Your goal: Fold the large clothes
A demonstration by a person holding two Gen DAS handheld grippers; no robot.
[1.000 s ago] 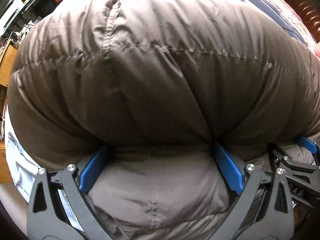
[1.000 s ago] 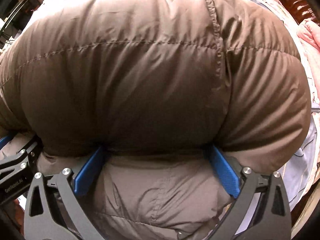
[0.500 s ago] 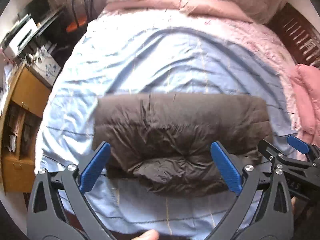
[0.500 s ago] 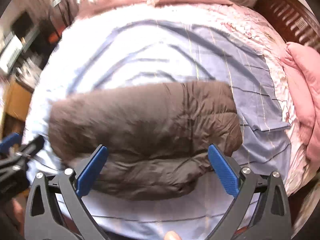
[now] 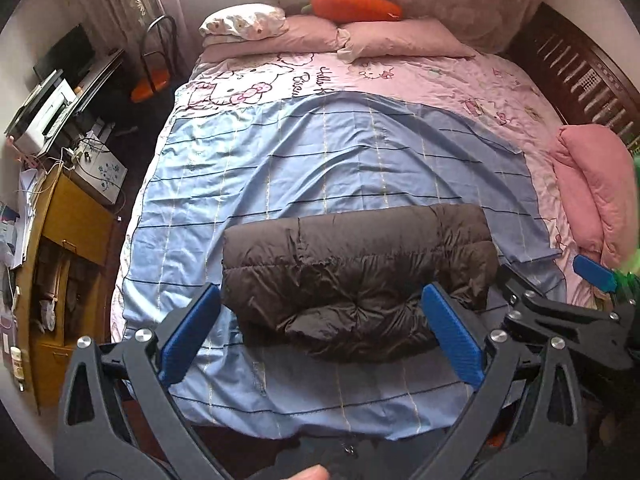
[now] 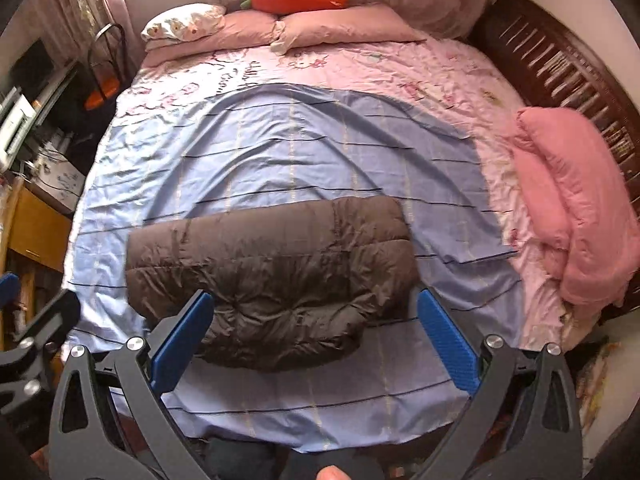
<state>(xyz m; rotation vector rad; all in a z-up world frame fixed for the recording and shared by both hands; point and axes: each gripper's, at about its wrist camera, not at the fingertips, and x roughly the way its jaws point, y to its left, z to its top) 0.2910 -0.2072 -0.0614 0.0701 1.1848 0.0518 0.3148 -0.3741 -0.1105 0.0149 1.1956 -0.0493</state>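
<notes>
A brown puffy down jacket [image 5: 356,276] lies folded into a compact block on the blue striped sheet [image 5: 320,160] near the bed's front edge. It also shows in the right wrist view [image 6: 272,280]. My left gripper [image 5: 320,332] is open and empty, held above and in front of the jacket, clear of it. My right gripper [image 6: 316,340] is open and empty too, at the same height. The right gripper's body shows at the right of the left wrist view [image 5: 560,312].
Pink pillows [image 5: 400,38] and an orange carrot cushion [image 5: 356,6] lie at the head of the bed. A folded pink quilt [image 6: 576,208] lies at the right edge by the dark wooden rail [image 6: 560,64]. A wooden cabinet [image 5: 68,256], desk and chair [image 5: 154,60] stand left.
Both grippers let go of the jacket and pulled back and up from it. The jacket now lies folded on the sheet, and the whole bed is in view.
</notes>
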